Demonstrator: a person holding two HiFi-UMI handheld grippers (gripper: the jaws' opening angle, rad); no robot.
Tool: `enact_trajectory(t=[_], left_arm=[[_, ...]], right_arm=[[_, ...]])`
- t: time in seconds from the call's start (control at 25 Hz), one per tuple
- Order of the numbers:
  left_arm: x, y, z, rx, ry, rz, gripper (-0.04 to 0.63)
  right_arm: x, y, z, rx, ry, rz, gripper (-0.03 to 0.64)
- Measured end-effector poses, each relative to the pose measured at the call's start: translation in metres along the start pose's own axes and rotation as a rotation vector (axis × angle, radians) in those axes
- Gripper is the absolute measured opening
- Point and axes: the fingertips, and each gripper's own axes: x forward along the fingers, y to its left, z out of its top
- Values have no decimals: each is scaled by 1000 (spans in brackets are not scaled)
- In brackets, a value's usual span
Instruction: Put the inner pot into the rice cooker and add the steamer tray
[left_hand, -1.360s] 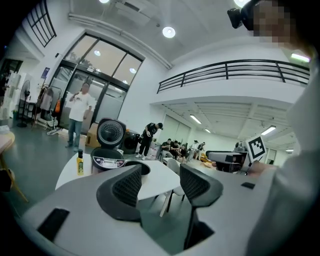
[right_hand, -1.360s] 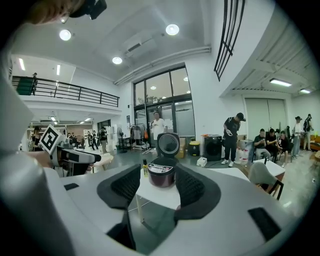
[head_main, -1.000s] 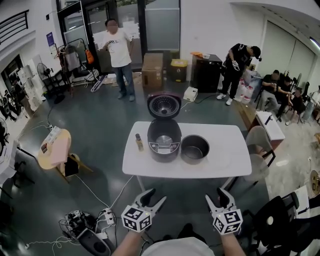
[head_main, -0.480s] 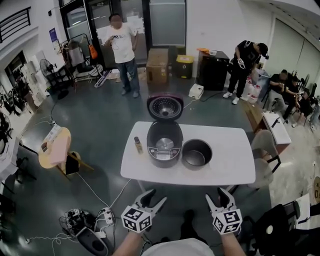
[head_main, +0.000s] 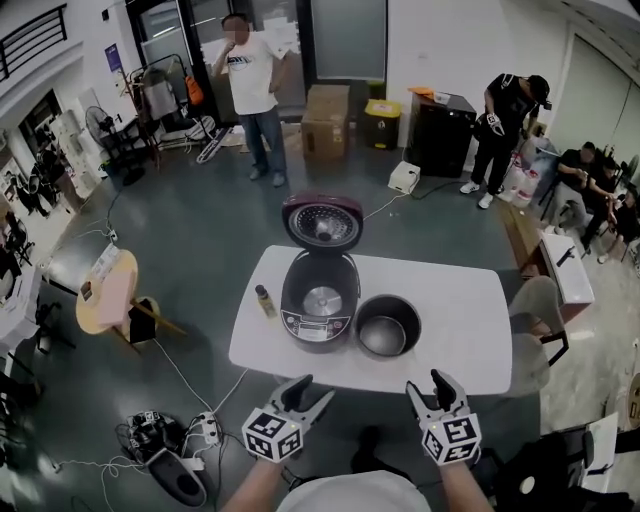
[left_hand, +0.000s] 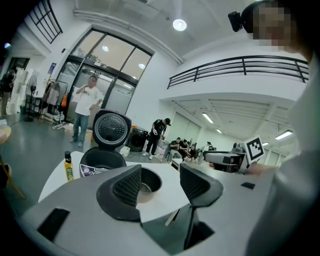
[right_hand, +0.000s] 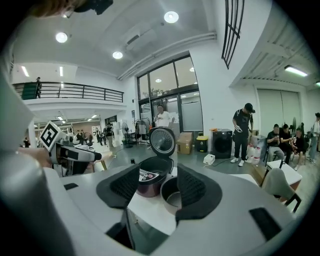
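The rice cooker (head_main: 318, 300) is seen standing on a white table (head_main: 460, 290). Its lid (head_main: 322, 221) is thrown fully open and stands upright at the cooker's far side. The round metal plate at the bottom of the cooker's well is exposed. The inner pot (head_main: 387, 326) is set upright on the table just to the right of the cooker, close against its body; whether the two touch cannot be told. A small bottle (head_main: 265, 299) is stood to the left of the cooker, a little apart from it.

Both grippers are held on the near side of the cooker, off the table's edge and well apart from the cooker and the pot. The left gripper (head_main: 313, 390) is placed to the near left of the cooker. Its jaws are spread wide and nothing is gripped; in the left gripper view the pot is seen only in the distance through the gap. The right gripper (head_main: 427, 383) is placed to the near right of the cooker, on the pot's side. Its jaws are likewise spread wide with nothing between the pads, and the cooker and the pot are framed far off in the gap.

Beyond the cooker a person in a white shirt (head_main: 250, 80) is seen standing on the grey floor, with a cardboard box (head_main: 327, 120) nearby. A small round side table (head_main: 105, 290) is seen far to the cooker's left.
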Motion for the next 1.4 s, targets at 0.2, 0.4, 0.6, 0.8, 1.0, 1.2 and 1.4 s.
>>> enact_trajectory(t=[0.2, 0.4, 0.6, 0.8, 1.0, 1.2, 1.4], left_arm=[[43, 10, 7, -14, 16, 40, 259], [84, 12, 2, -34, 49, 79, 268], [110, 17, 1, -60, 68, 112, 276], [129, 20, -1, -61, 97, 121, 278], [148, 33, -1, -50, 131, 119, 278], [174, 57, -4, -29, 171, 107, 278], [199, 79, -2, 8, 224, 71, 281]], right_arm=[[30, -38, 0, 3, 17, 37, 249], [54, -75, -8, 16, 52, 72, 249], [75, -97, -15, 31, 80, 102, 247], [87, -110, -24, 54, 99, 107, 245], [104, -119, -30, 72, 123, 95, 245], [130, -125, -39, 80, 157, 69, 246], [152, -130, -38, 67, 186, 31, 247]])
